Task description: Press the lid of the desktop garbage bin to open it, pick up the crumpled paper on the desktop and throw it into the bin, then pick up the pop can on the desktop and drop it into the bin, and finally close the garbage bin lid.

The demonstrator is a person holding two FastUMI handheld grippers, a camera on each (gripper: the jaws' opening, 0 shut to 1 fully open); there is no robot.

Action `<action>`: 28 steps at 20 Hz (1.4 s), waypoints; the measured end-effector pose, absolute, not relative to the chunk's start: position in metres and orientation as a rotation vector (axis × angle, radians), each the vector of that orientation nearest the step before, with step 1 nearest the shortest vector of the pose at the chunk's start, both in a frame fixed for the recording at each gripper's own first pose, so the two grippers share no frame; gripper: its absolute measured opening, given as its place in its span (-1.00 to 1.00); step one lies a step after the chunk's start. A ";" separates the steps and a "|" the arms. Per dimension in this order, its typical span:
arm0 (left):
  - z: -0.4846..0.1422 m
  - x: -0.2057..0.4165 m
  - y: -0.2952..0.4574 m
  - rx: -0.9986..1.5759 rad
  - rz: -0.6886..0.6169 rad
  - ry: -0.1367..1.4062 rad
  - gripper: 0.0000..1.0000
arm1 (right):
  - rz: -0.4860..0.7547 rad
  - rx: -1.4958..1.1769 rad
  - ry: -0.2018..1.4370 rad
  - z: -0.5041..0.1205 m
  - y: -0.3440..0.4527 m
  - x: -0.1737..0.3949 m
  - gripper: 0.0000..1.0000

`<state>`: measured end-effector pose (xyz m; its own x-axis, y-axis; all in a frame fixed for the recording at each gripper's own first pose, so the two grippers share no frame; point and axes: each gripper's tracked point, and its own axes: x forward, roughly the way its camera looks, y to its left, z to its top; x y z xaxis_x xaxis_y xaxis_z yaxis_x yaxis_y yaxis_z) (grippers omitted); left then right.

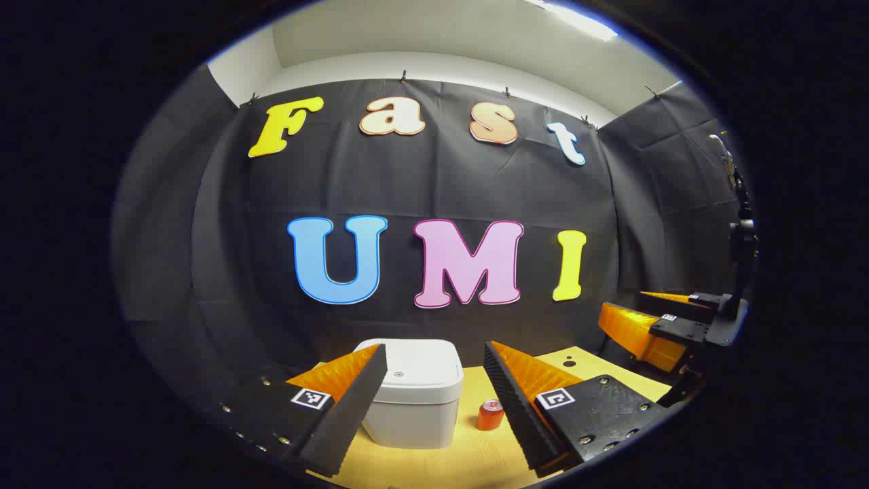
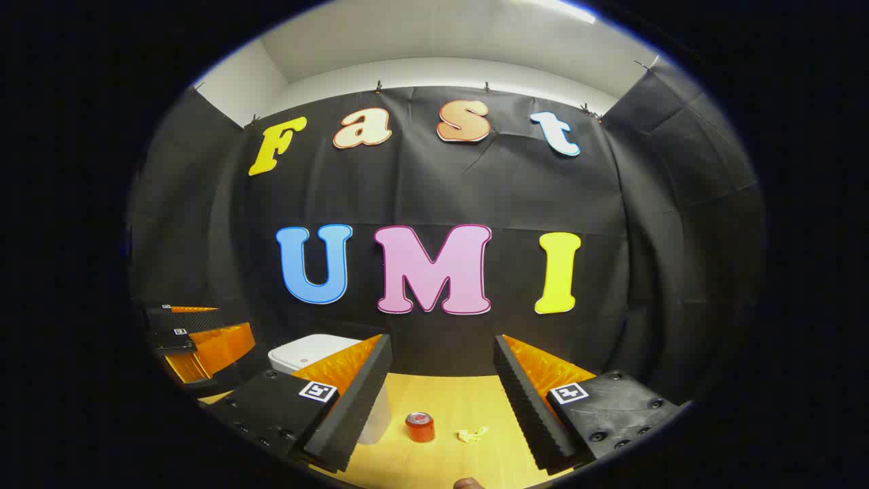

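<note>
While both of my tools hang above the desktop (image 2: pixel 448 401) with nothing between their fingers, I record the following. My left gripper (image 1: pixel 434 401) stands wide open and holds nothing. Straight ahead along its fingers, framed in the gap and overlapped at its left edge by the left finger, sits the garbage bin (image 1: pixel 415 394), lid (image 1: pixel 421 370) flat and closed, with a small round mark at the centre of the lid top. The bin lies ahead of and below the fingertips, well apart from them.

My right gripper (image 2: pixel 441 407) is likewise wide open and empty. In the right gripper view the bin falls off to the left, partly hidden behind the left finger. Framed between the right gripper's fingers, lower on the desktop, stands the pop can (image 2: pixel 420 426), upright, long axis vertical, just to the right of the bin. The crumpled paper (image 2: pixel 473 435) lies close beside the can on its right, apart from it.

Judgement: no step is done. The lid press comes first, and the left gripper is the one squared to the bin; a forward and downward approach onto the lid top is what it calls for. The right gripper is better aligned with the paper and can.
</note>
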<state>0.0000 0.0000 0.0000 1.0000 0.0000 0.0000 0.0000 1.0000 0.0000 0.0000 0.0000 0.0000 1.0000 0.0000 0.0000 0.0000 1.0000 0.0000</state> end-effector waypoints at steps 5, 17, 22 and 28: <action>0.001 0.002 0.001 -0.002 -0.006 -0.006 0.89 | -0.035 -0.022 0.018 -0.005 -0.015 -0.010 0.95; 0.007 0.002 0.002 0.013 -0.011 -0.023 0.89 | 0.006 -0.030 0.009 -0.002 -0.002 -0.011 0.95; 0.004 0.004 0.005 -0.015 -0.004 -0.012 0.89 | 0.001 -0.026 0.005 -0.002 -0.004 -0.011 0.95; 0.005 0.015 0.003 -0.062 -0.018 0.002 0.89 | -0.004 -0.004 0.031 -0.010 -0.007 -0.012 0.95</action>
